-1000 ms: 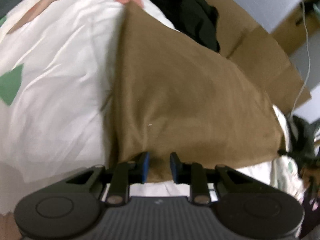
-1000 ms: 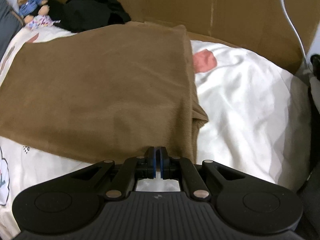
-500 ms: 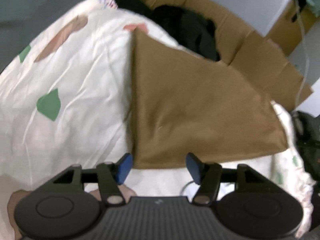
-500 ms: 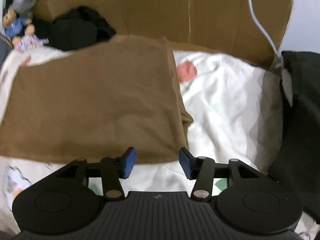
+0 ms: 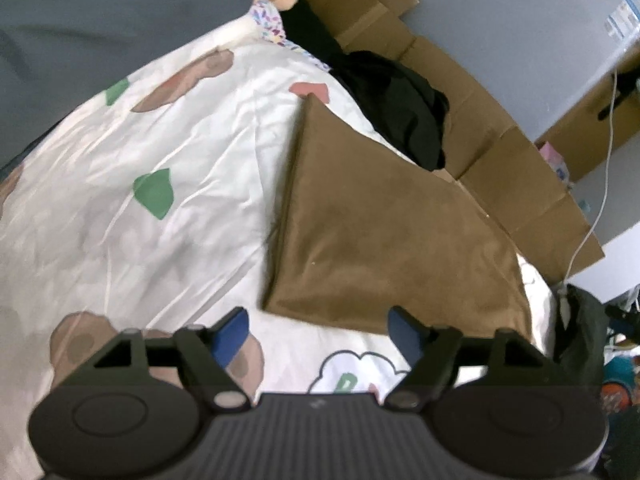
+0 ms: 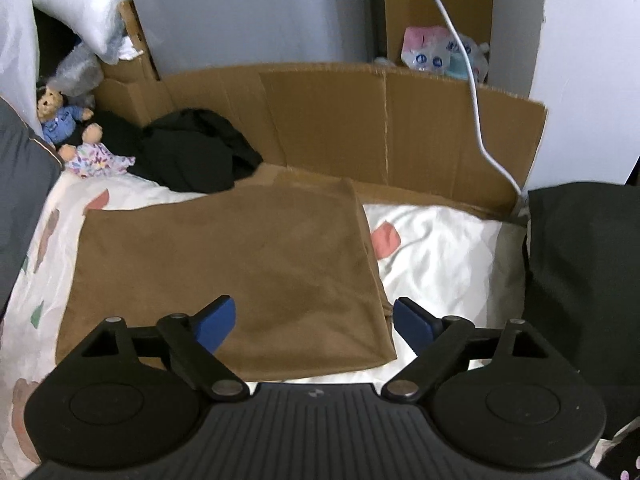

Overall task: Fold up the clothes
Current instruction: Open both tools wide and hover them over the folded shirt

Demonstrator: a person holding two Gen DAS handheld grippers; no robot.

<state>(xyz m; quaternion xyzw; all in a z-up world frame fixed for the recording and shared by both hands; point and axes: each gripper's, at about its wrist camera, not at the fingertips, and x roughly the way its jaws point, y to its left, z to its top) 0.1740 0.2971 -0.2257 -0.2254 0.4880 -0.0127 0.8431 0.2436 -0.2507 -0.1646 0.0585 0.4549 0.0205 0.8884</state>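
A brown garment point(image 5: 380, 240) lies folded flat as a rectangle on the white patterned bedsheet point(image 5: 140, 168). It also shows in the right wrist view point(image 6: 224, 272). My left gripper point(image 5: 318, 330) is open and empty, raised above the sheet just short of the garment's near edge. My right gripper point(image 6: 314, 320) is open and empty, held above the garment's near right corner. Neither gripper touches the cloth.
A black garment point(image 6: 196, 152) is heaped at the back by a cardboard wall point(image 6: 400, 128). Teddy dolls point(image 6: 76, 132) sit at the back left. A white cable point(image 6: 476, 120) hangs over the cardboard. A dark bag point(image 6: 580, 272) stands at the right.
Both grippers let go of the brown garment's near edge, opened wide and pulled back and up. The garment now lies flat on the bed.
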